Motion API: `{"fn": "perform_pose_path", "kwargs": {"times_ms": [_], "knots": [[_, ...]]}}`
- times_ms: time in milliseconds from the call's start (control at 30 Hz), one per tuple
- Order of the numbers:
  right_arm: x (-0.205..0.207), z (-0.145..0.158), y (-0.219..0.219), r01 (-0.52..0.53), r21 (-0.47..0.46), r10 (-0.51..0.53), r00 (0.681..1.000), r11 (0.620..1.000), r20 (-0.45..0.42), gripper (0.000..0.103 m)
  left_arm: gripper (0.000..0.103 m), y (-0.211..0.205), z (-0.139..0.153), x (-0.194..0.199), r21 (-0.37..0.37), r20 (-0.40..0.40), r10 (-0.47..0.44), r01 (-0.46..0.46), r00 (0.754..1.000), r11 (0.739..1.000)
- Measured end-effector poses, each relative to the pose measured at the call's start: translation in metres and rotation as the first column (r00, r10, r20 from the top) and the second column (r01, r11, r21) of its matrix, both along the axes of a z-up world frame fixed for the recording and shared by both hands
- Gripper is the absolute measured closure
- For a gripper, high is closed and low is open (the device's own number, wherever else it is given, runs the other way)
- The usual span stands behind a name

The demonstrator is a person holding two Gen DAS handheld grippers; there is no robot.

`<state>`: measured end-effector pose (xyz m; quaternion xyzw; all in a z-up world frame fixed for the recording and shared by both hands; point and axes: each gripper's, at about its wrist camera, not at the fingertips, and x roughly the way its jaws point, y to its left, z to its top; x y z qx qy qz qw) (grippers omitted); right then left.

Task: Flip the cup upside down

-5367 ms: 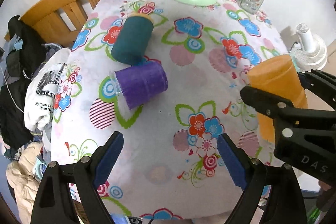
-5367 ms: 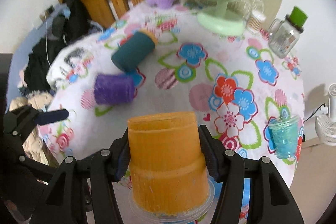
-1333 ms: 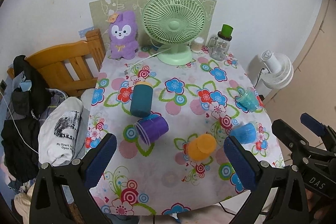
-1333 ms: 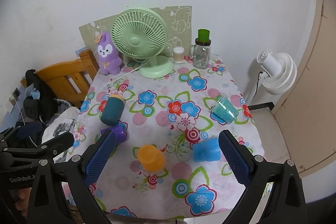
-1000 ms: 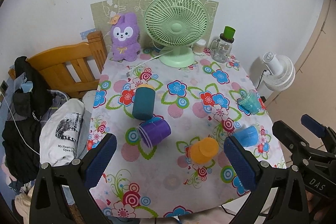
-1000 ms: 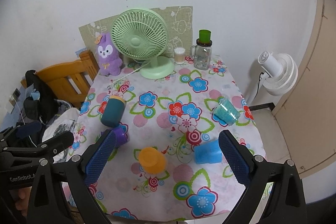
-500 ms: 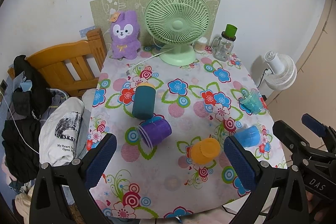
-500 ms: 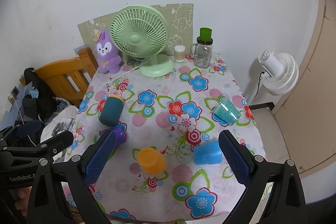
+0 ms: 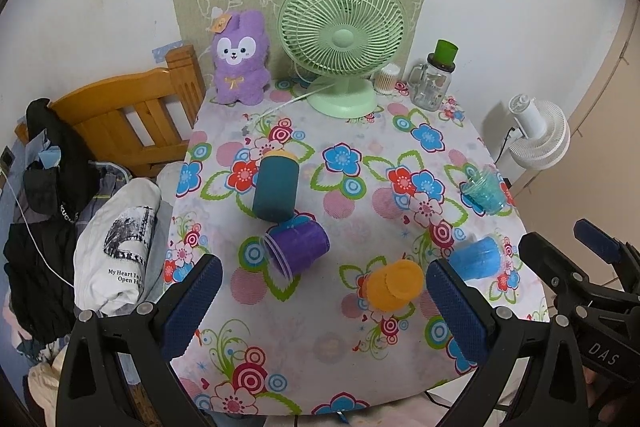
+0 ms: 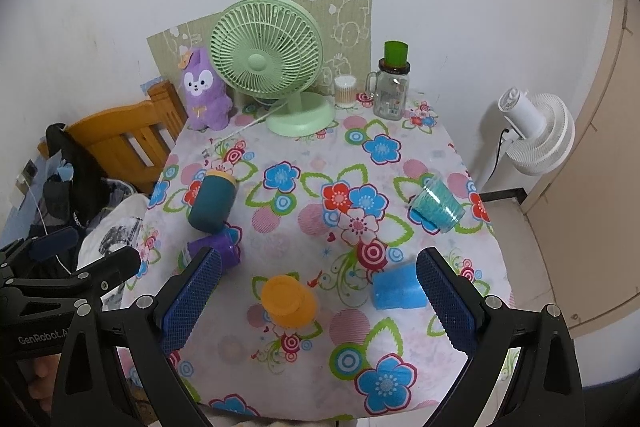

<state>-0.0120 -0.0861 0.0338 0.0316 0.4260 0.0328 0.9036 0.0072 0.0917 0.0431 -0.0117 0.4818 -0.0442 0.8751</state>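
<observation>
An orange cup [image 9: 393, 285] [image 10: 289, 299] stands upside down on the floral tablecloth [image 9: 332, 343] near the front. A purple cup [image 9: 296, 245] [image 10: 216, 251], a dark teal cup [image 9: 276, 189] [image 10: 212, 201], a blue cup [image 9: 476, 259] [image 10: 396, 291] and a clear teal cup [image 9: 482, 189] [image 10: 437, 207] lie on their sides. My left gripper [image 9: 320, 311] and right gripper [image 10: 318, 307] are both open and empty, held high above the table's front edge.
A green fan [image 9: 342, 43], a purple plush rabbit [image 9: 239, 59], a glass jar with a green lid [image 9: 436, 79] and a small white container [image 9: 386, 79] stand at the back. A wooden chair with clothes [image 9: 128, 123] is at the left, a white floor fan [image 9: 538, 131] at the right.
5.4 s ago my right gripper held the orange cup; it now stands upside down on the table, released. Both grippers have pulled back and up; over the last second barely any motion.
</observation>
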Motion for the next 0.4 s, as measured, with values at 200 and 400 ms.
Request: {"fn": "perform_pose_path", "kwargs": {"times_ms": [200, 400], "knots": [[0.007, -0.007, -0.004, -0.01, 0.004, 0.01, 1.0, 1.0, -0.029, 0.004, 0.0, -0.004, -0.006, 0.006, 0.0, -0.027, 0.011, -0.011, 1.0, 1.0], [0.016, -0.013, -0.01, -0.022, -0.014, 0.022, 0.999, 1.0, -0.045, 0.004, 0.0, -0.011, -0.01, 0.013, -0.014, -0.039, 0.017, -0.018, 0.999, 1.0]]}}
